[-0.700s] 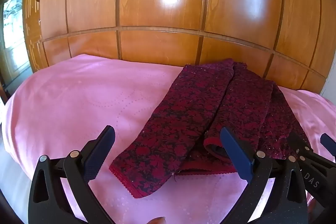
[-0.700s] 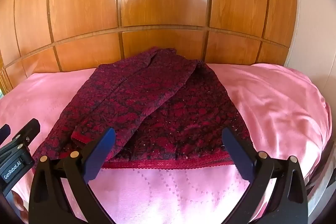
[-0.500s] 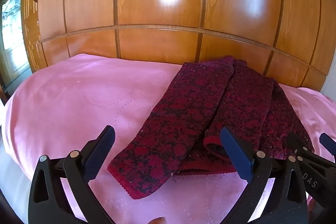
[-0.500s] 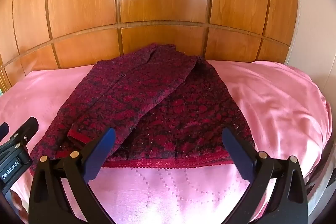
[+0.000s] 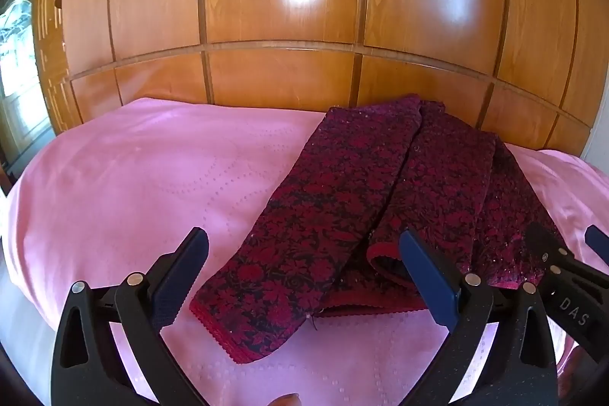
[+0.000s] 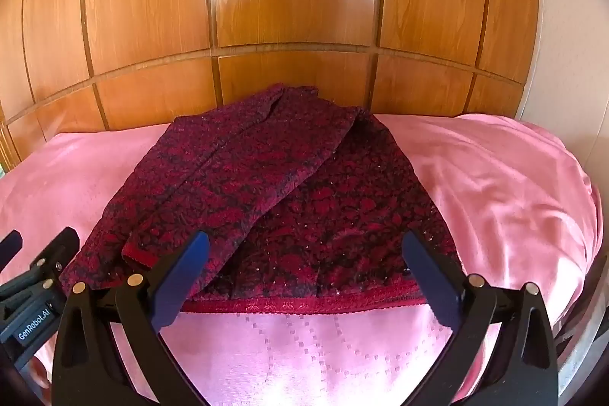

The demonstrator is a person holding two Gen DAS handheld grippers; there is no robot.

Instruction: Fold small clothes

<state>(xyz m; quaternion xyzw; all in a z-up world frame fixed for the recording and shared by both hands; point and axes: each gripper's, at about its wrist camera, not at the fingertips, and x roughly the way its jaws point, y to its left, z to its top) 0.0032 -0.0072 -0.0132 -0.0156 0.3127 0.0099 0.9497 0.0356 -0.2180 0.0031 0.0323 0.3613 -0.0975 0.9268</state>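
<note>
A dark red garment with a black flower pattern lies on a pink bedsheet, both sleeves folded over its body. It also shows in the right wrist view, red lace hem nearest me. My left gripper is open and empty, over the near end of the left sleeve. My right gripper is open and empty, just above the hem. The right gripper's tip shows at the right edge of the left wrist view; the left gripper's tip shows at the left of the right wrist view.
A glossy wooden panelled wall stands right behind the bed. The pink sheet spreads to the right of the garment and drops off at the bed's right edge. A window shows at far left.
Both grippers have moved slightly forward and down toward the garment's near edge. The garment has not moved. Both jaws stay open.
</note>
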